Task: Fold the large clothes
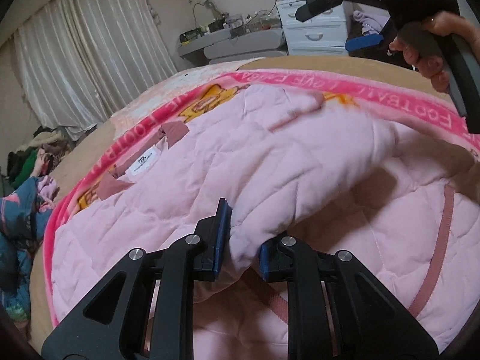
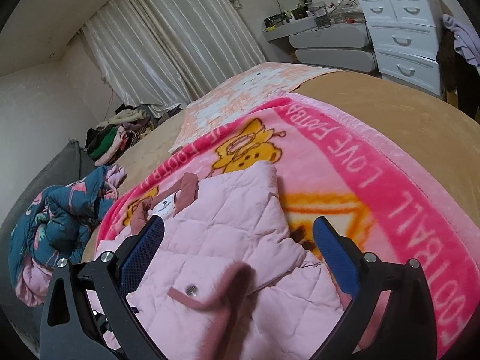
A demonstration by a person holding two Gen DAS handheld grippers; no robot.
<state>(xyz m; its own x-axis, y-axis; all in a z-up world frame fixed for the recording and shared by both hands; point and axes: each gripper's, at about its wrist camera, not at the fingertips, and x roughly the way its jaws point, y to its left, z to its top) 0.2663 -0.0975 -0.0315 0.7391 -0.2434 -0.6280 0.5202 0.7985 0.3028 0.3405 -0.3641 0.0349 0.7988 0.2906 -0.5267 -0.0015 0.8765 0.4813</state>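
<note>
On the bed's fleecy pink cartoon blanket (image 2: 345, 162) lies the puffy, diamond-quilted pink jacket (image 1: 270, 156), a soft fold pinched in the left claw (image 1: 238, 240), while the right claw (image 2: 237, 258) gapes wide above it.

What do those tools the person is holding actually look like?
Each tool is matte black, with angular arms carrying triangular cut-outs and round silver pivot pins. The fingers end in flat blue pads with a fine dimpled texture. No cables or sleeves show.

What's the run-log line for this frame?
left gripper: shut on pink quilted jacket | right gripper: open above it | blanket: underneath
</note>
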